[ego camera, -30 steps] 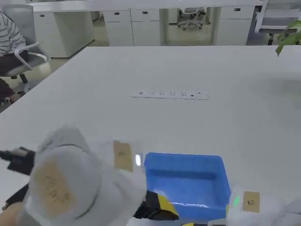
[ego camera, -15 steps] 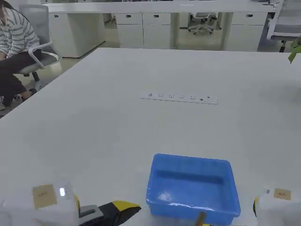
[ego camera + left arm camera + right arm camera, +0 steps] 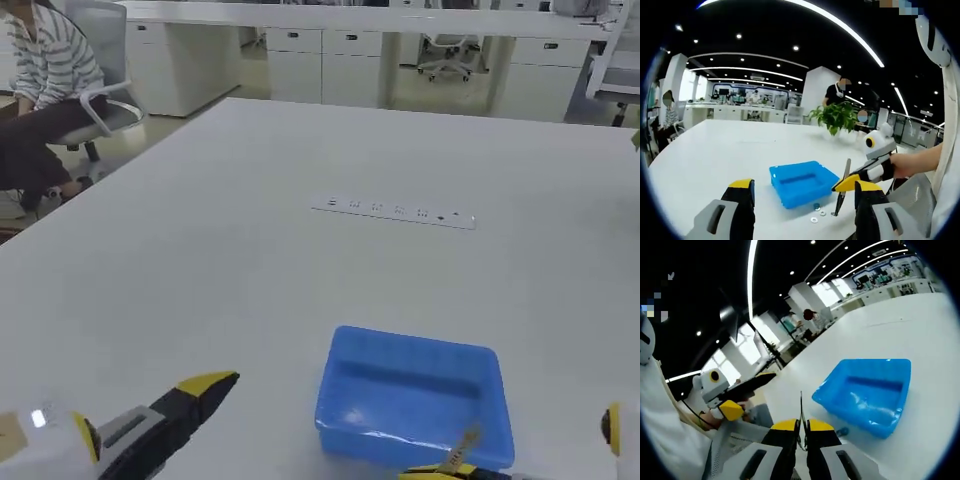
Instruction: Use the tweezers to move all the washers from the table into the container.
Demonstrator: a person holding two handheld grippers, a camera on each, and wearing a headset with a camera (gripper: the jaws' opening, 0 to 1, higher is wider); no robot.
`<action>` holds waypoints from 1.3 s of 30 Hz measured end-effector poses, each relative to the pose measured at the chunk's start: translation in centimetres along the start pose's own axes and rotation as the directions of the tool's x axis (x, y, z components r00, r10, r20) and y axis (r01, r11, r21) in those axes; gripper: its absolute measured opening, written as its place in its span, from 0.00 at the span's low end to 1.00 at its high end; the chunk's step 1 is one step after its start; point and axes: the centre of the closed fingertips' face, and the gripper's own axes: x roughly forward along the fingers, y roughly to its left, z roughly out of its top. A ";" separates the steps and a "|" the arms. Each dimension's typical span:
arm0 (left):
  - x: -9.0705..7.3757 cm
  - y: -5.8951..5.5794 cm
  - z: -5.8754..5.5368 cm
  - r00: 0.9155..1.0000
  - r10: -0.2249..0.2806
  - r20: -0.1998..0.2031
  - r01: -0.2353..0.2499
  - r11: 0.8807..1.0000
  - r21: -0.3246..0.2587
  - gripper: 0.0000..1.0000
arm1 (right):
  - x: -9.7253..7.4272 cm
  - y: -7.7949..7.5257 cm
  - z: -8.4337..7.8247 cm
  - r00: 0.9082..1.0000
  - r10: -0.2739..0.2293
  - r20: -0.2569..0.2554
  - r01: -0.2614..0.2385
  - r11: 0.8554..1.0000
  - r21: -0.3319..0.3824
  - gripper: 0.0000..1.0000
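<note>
Left gripper (image 3: 805,185): jaws spread wide, nothing between them, held low over the table at the person's left.
Right gripper (image 3: 803,426): jaws pinched tight on the tweezers, and in the left gripper view it sits just right of the container with a hand (image 3: 910,165) behind it.
Tweezers (image 3: 842,190): thin and metal, slanting down out of the right gripper, tips pointing at the table close to the washers. Whether the tips touch the surface, I cannot tell.
Washers (image 3: 814,219): three small rings lying loose on the table, just in front of the container's near wall and not inside it. From the right gripper view, one washer (image 3: 841,431) sits right by the container's corner.
Container (image 3: 410,395): a blue, open, shallow tray near the front edge of the table, between the two grippers. Its contents are too blurred to tell.
Table (image 3: 250,250): broad and white, with a power strip (image 3: 392,211) lying flat well beyond the container.
Background: a person (image 3: 40,70) sits on an office chair at far left, and a green plant (image 3: 835,117) stands at the table's far end.
</note>
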 end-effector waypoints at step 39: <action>0.0 0.7 0.6 0.998 0.033 0.045 -0.035 0.999 0.035 0.84 | -1.5 -8.6 7.3 0.962 -0.258 0.090 0.270 0.951 -0.152 0.03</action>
